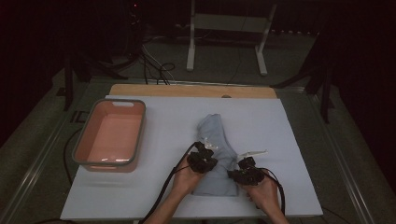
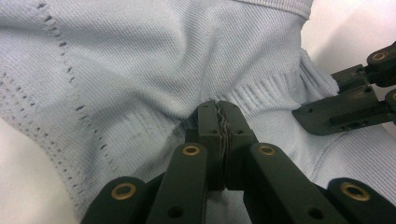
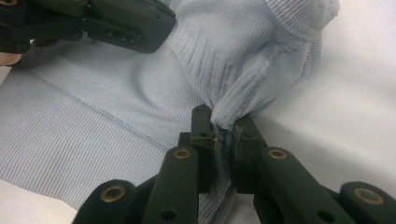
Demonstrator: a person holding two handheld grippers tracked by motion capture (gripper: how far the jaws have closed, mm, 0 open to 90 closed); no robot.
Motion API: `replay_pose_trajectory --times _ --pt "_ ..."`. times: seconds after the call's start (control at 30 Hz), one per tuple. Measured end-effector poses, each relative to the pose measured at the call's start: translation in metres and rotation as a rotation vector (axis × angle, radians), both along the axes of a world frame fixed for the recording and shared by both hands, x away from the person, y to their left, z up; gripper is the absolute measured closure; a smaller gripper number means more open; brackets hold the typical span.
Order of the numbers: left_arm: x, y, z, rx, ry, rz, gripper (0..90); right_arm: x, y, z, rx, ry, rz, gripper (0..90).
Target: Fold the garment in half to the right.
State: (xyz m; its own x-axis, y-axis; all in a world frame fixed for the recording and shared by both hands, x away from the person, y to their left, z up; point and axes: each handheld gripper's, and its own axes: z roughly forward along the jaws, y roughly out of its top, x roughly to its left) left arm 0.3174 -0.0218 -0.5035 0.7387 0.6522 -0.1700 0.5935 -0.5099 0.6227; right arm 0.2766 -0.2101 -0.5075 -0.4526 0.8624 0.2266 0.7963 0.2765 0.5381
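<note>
— Risk first?

— Slippage. Left gripper (image 2: pixel 223 122) clamped tight on a thin pinch of sweater (image 2: pixel 154 70), jaws pressed together with only a sliver of knit between. Right gripper (image 3: pixel 221 122) clamped on a thicker bunch of ribbed edge, jaws held slightly apart by the wad. Uneven bite, so likely to lose the thin side under any pull. Also possible: stretching or snagging the loose knit if the two hands draw apart too hard.

— Position of the garment?

— Directly ahead of both grippers and under them, on the white board (image 1: pixel 280 140), crumpled into a narrow heap running away from the hands. Right gripper (image 1: pixel 246 171) at the near right edge of the cloth, left gripper (image 1: pixel 202 158) just beside it on the near left. Pink tub (image 1: pixel 139 135) well off to the left of the left gripper, nothing visible inside.

— Material?

— Pale blue fine knit, soft, limp, folding readily. Ribbed band at the gripped edge; rows of small eyelet holes left of the left jaws. Tub rigid, rectangular, grey-rimmed. Board smooth, matt.
</note>
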Motion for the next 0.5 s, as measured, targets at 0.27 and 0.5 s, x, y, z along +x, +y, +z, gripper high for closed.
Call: replay_pose_trajectory --times 0.27,0.5 --pt "-0.0008 0.0 0.0009 0.002 -0.001 -0.005 89.2 -0.0011 -0.0014 0.001 -0.011 -0.011 0.023 83.2" --pt "-0.0021 0.0001 0.0019 -0.005 0.002 -0.012 88.7 -0.0023 -0.0032 0.0023 -0.023 -0.009 0.051 83.4"
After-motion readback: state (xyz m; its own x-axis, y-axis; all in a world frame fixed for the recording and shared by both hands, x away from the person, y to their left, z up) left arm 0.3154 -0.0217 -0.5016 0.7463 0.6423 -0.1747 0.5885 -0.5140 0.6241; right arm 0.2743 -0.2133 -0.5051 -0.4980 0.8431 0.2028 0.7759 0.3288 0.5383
